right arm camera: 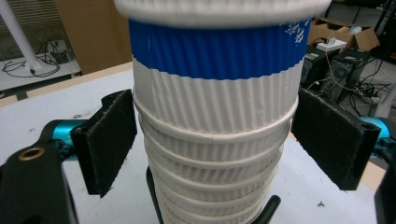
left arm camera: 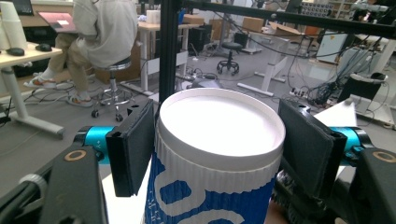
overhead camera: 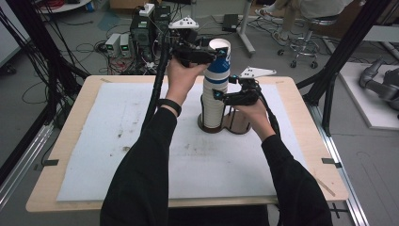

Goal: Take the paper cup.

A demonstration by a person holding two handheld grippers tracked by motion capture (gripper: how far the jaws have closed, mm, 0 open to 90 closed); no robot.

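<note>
High view: tall stack of ribbed white cups [overhead camera: 215,101], top cup [overhead camera: 219,59] blue-banded; both tools wide.

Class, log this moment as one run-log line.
left gripper: open around top cup | right gripper: open around cup stack | stack in holder

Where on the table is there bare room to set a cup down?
The white mat lies bare left of the left forearm, and in front of the cup holder between the forearms. It's crowded at the cup stack, where the left gripper and right gripper flank it.
</note>
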